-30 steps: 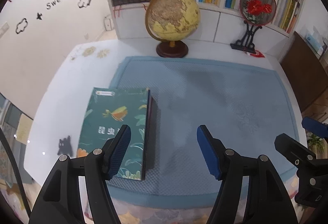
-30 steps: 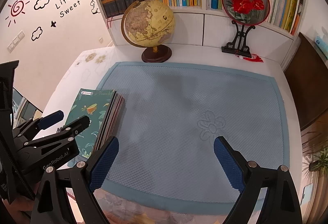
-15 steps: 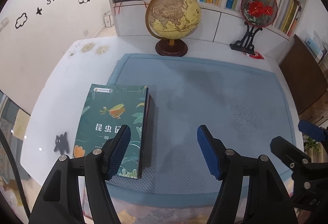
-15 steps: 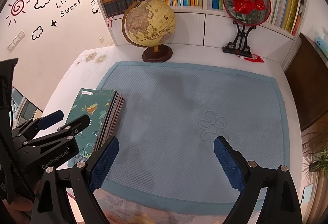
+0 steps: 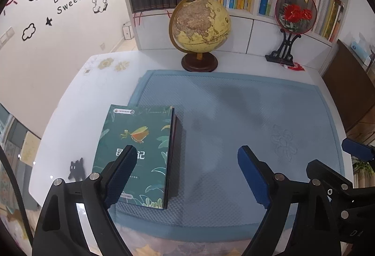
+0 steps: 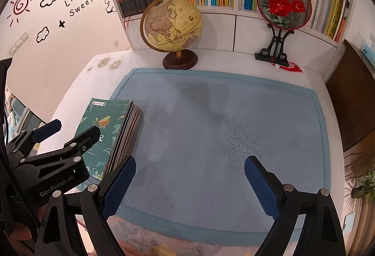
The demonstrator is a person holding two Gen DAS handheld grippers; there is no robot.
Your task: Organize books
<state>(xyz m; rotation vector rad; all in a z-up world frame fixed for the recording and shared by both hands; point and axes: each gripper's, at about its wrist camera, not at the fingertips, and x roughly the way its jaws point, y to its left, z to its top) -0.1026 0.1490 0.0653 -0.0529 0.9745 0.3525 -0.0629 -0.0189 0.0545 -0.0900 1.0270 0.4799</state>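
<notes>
The stack of books (image 5: 138, 157), topped by a green cover with a bird on it, lies flat on the left edge of the blue mat (image 5: 234, 120), at about eight o'clock from the mat's middle. The left gripper (image 5: 187, 162) hovers above it with its jaws opening and nothing between them, while the right gripper (image 6: 189, 174) hangs over bare mat, spread wide and empty. A globe (image 5: 200, 24) stands at twelve o'clock and a round fan on a stand (image 5: 295, 12) at two o'clock.
</notes>
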